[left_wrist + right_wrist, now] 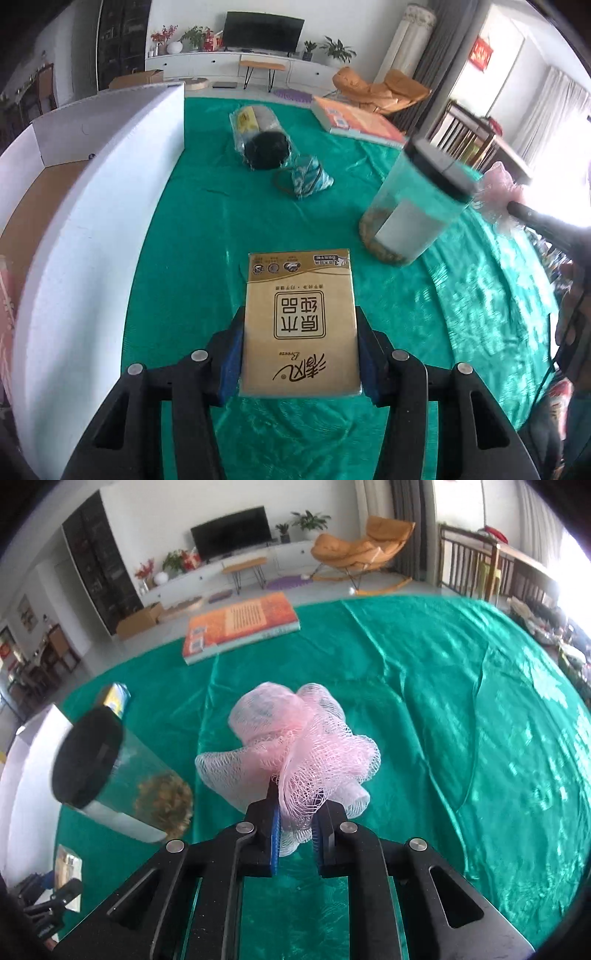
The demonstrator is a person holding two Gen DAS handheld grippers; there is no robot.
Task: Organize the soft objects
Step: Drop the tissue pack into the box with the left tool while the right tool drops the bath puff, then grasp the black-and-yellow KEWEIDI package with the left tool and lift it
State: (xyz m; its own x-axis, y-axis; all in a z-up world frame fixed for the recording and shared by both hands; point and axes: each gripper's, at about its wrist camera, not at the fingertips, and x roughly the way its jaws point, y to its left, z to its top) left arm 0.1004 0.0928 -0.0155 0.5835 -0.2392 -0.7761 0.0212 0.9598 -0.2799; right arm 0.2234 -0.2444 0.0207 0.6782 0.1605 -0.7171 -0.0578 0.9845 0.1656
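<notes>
Tissue pack [299, 325], gold and flat, sits clamped between the blue pads of my left gripper [300, 354], lifted clear of the green cloth [177, 236]. I grip it across its narrow width near the end closest to me, so most of its length sticks out ahead. It should be light and squashy under a slick plastic wrap; I judge the sides will give a little and could slide if I squeeze too lightly, so a hold nearer the middle would balance it better. To its left stands the white box [110, 155], open on top, which looks like the place for soft things.

Further on lie a black bundle in clear wrap [264, 144] and a small teal pouch [308, 177], both soft-looking and not yet moved. The pouch seems crinkly and best pinched across its body, not by its loop.

Right of those stands a clear jar [413, 206] with a dark lid, hard and tippable, close to my path; an orange book [240, 627] lies beyond it. Neither is soft, so I leave them.

On the right, the pink mesh sponge [295, 746] hangs pinched in my right gripper [295, 830], jaws closed on its lower folds, above the cloth. It weighs almost nothing and springs back, but the netting can snag on the pads, so I would let go of it cleanly.
</notes>
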